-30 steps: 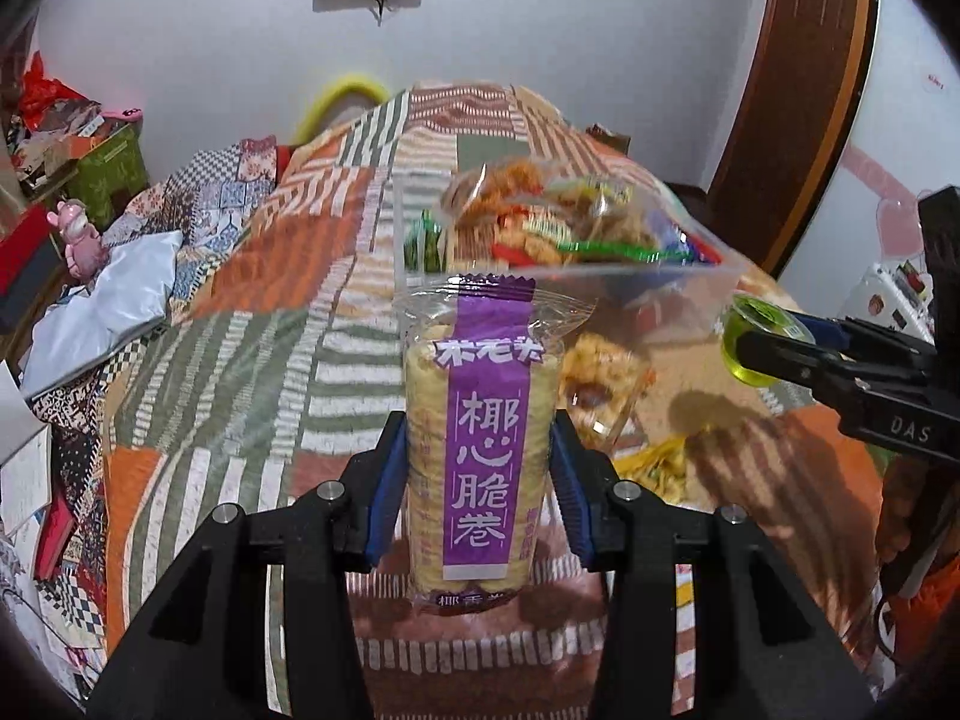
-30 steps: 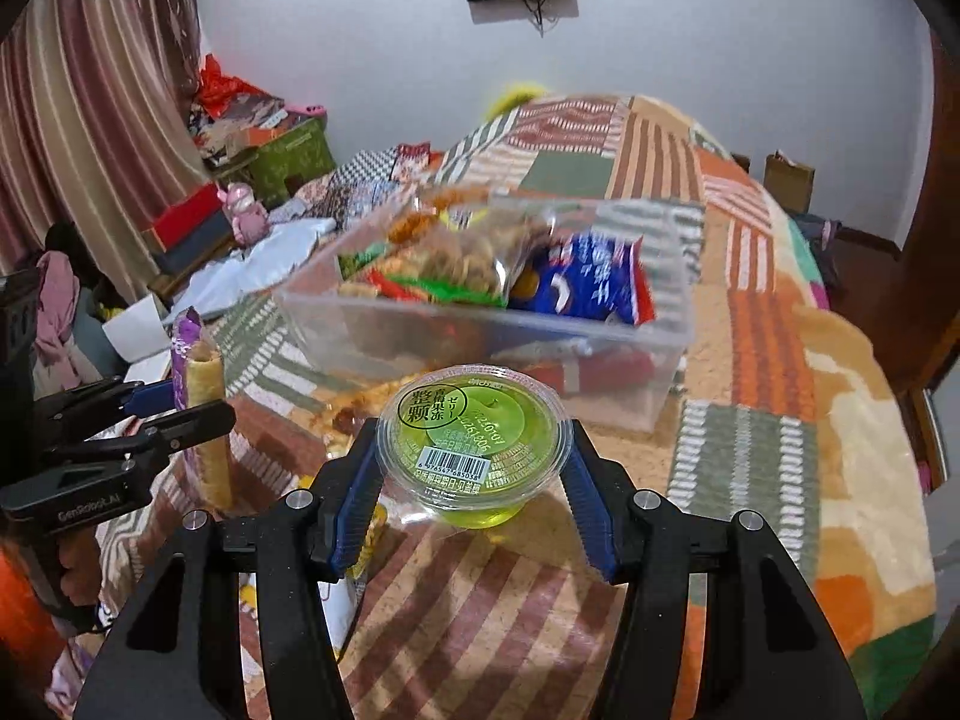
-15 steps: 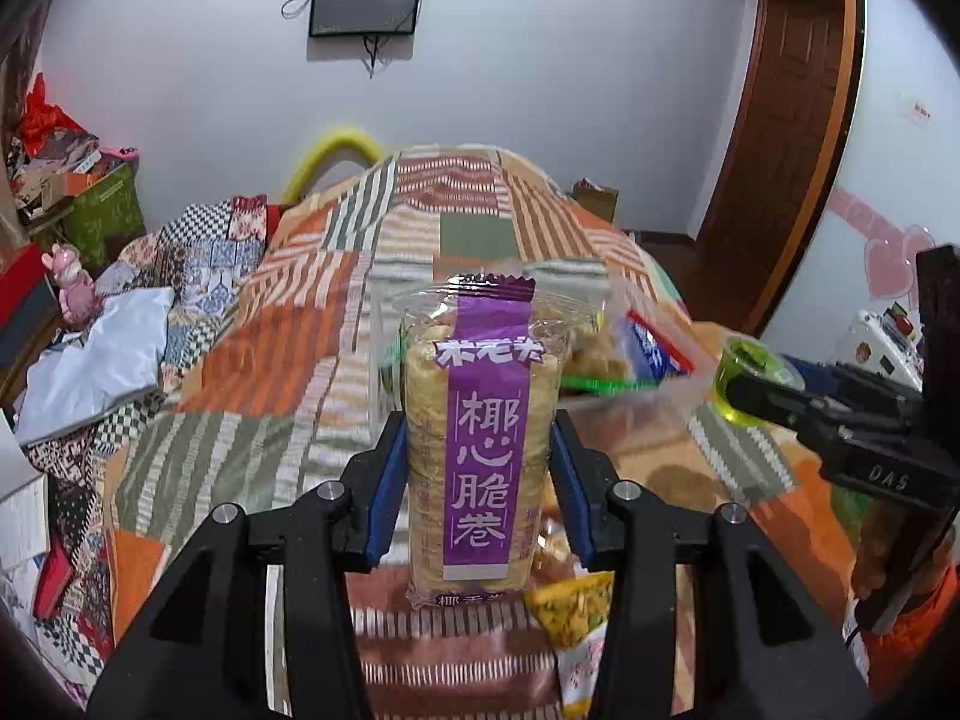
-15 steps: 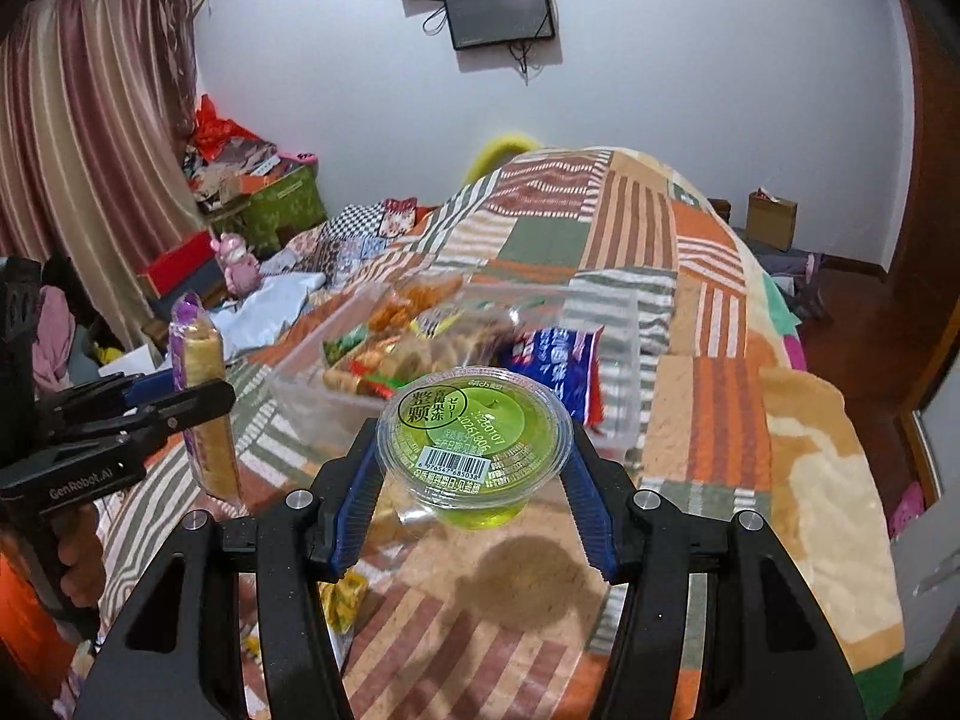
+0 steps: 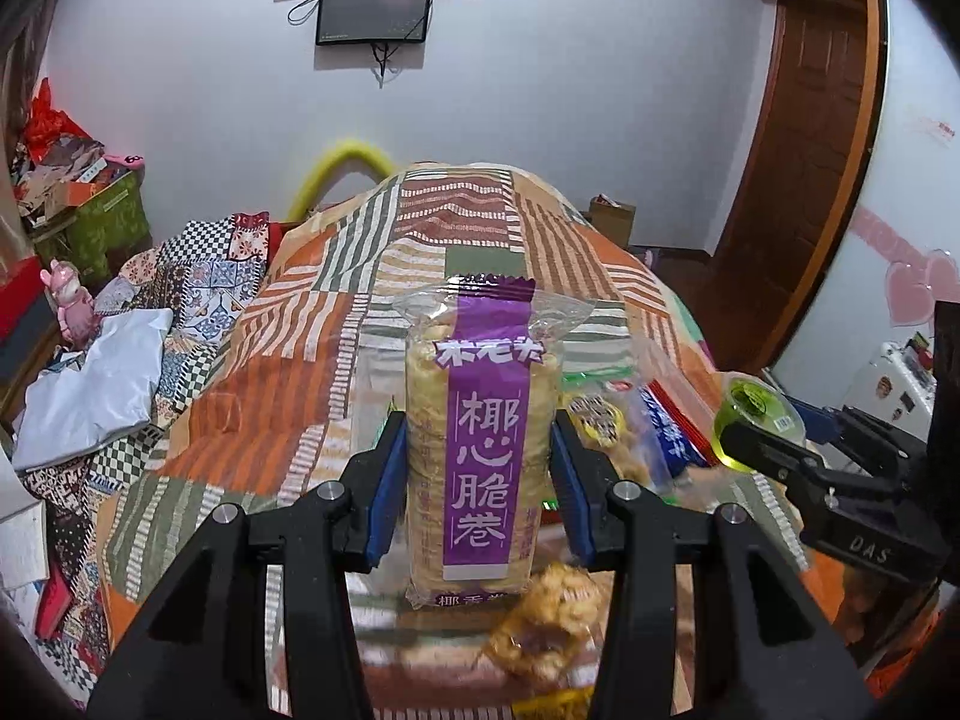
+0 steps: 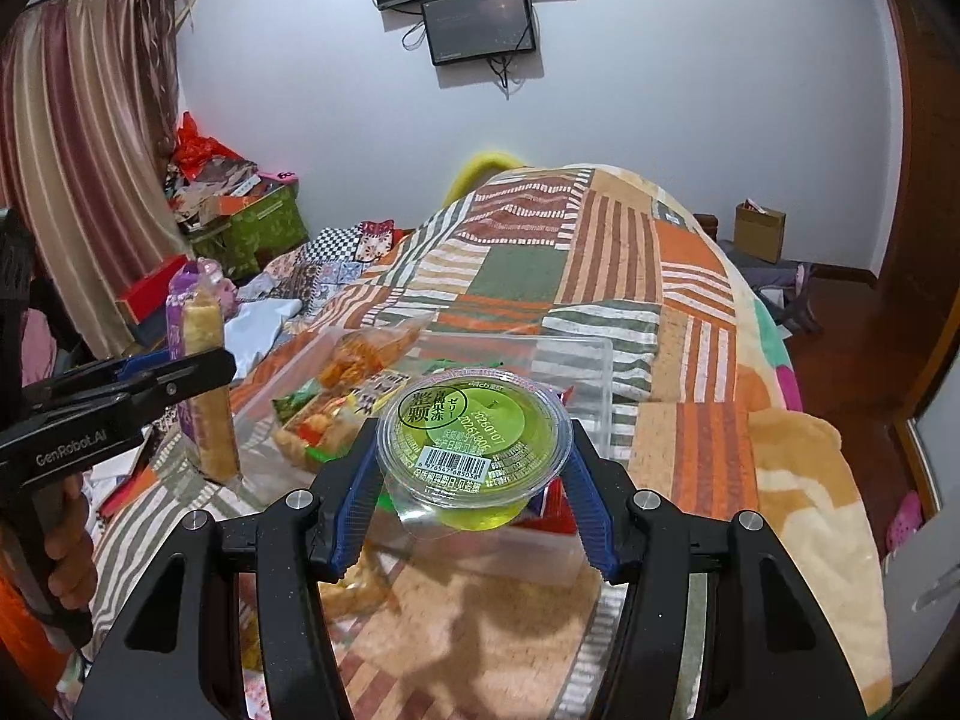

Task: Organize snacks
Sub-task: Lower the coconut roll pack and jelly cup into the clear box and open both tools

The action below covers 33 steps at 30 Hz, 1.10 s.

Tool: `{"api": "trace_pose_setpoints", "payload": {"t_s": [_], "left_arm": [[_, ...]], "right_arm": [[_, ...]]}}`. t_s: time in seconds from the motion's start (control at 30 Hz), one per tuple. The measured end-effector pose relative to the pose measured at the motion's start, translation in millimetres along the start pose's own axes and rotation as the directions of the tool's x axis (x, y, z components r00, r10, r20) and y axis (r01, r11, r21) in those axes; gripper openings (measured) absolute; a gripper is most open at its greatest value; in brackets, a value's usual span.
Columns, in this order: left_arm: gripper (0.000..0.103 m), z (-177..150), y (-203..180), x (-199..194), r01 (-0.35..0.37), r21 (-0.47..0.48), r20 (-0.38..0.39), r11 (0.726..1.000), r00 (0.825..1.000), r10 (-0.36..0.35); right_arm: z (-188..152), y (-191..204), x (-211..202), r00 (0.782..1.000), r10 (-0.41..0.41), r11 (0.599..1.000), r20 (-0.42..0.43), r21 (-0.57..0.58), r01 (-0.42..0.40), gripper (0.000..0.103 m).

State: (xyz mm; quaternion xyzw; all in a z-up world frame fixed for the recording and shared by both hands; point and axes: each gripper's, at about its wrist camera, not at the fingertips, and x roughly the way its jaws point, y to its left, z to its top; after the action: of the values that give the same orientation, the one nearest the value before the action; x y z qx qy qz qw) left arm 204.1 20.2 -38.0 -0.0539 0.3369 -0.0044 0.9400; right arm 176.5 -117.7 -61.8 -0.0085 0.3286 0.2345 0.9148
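— While both loads hang above the bed (image 6: pixel 708 324), where is the clear bin (image 6: pixel 600 360)?
— At twelve o'clock, just beyond both claws.
— Loads?
— Left claw (image 5: pixel 474 468) clenches the upright wafer pack (image 5: pixel 483 450); right claw (image 6: pixel 474 468) clamps the jelly cup (image 6: pixel 474 438). Probably best released low, cup level, one at a time.

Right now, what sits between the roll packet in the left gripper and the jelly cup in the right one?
In the right wrist view, snack bags in the clear bin lie between the roll packet and jelly cup.
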Motion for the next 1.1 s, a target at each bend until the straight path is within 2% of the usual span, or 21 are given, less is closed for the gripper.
{"api": "trace_pose_setpoints", "payload": {"t_s": [0.37,0.63,0.8,1.1], "left_arm": [[0.045,13.3,7.0,56.6,-0.058,0.006,-0.05,0.998,0.997,0.058],[0.045,4.4,10.1,85.4,-0.063,0.008,-0.107,0.998,0.992,0.064],[0.045,-3.9,8.7,83.3,-0.065,0.018,-0.115,0.998,0.991,0.067],[0.049,-20.9,7.1,59.1,-0.052,0.034,-0.127,0.998,0.99,0.055]], "right_arm": [[-0.6,-4.1,37.8,0.998,-0.013,1.0,-0.054,-0.01,0.013,0.054],[-0.7,-2.0,50.1,0.997,-0.014,1.0,-0.071,-0.029,0.012,0.054],[-2.6,-3.3,49.6,0.996,-0.007,1.0,-0.094,-0.022,0.005,0.056],[-12.6,5.2,43.7,0.99,-0.056,0.996,-0.127,-0.069,0.048,0.055]]}}
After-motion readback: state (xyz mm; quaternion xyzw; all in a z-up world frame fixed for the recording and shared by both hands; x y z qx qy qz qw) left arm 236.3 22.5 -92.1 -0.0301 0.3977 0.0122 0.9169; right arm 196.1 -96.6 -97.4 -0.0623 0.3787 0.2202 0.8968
